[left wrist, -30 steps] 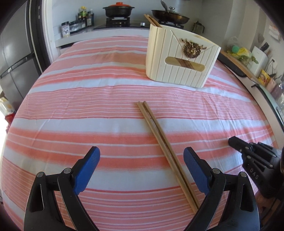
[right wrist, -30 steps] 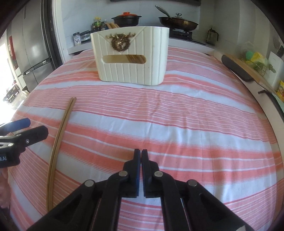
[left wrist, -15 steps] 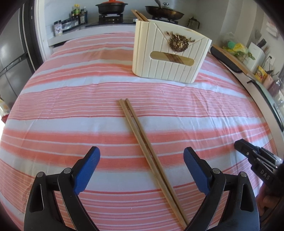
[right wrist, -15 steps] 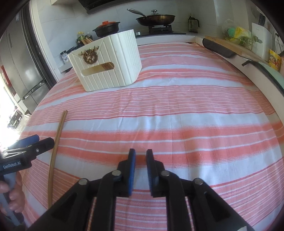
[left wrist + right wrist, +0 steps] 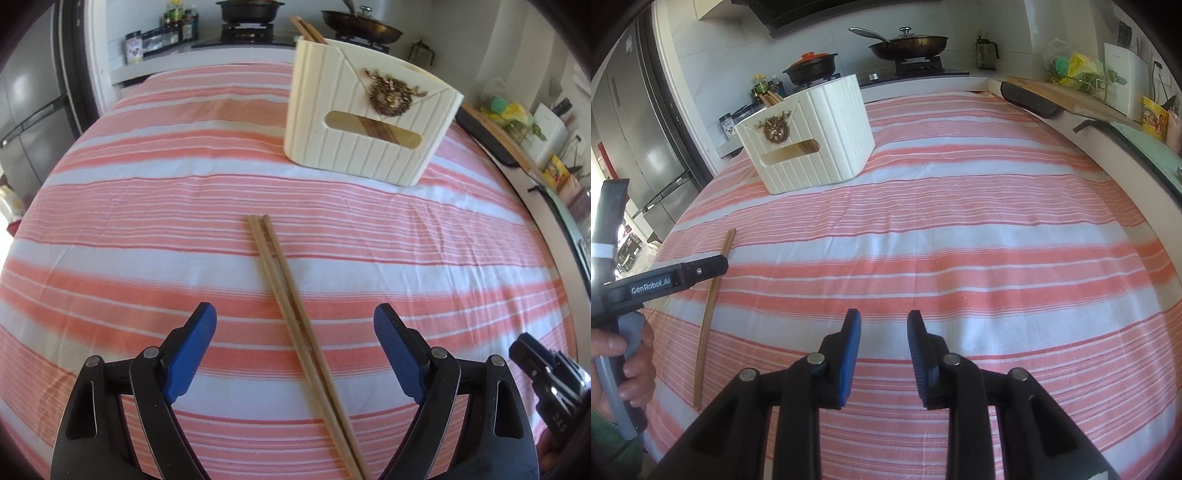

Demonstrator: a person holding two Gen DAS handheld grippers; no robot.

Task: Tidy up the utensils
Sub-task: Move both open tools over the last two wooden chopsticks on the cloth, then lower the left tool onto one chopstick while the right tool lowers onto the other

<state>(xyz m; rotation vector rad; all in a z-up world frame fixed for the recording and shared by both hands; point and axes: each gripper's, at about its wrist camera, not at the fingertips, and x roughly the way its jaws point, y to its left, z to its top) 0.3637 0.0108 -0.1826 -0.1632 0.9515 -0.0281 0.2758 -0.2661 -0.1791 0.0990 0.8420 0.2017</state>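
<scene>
A pair of wooden chopsticks (image 5: 291,310) lies side by side on the striped cloth, running between the jaws of my left gripper (image 5: 295,325), which is open wide and empty just above them. The chopsticks also show at the left of the right wrist view (image 5: 711,299). A cream ribbed utensil holder (image 5: 365,118) stands farther back with chopsticks sticking out of its far corner; it also shows in the right wrist view (image 5: 812,144). My right gripper (image 5: 883,325) is partly open and empty over bare cloth, to the right of the chopsticks.
The table wears a pink and white striped cloth (image 5: 147,206). A kitchen counter with a pot (image 5: 812,66) and a pan (image 5: 908,44) runs behind it. A dark tray and board (image 5: 1030,99) lie along the right edge. A fridge (image 5: 639,147) stands at left.
My right gripper went from shut to partly open and swung its view to the right. My left gripper shifted so the chopsticks now lie centred between its jaws.
</scene>
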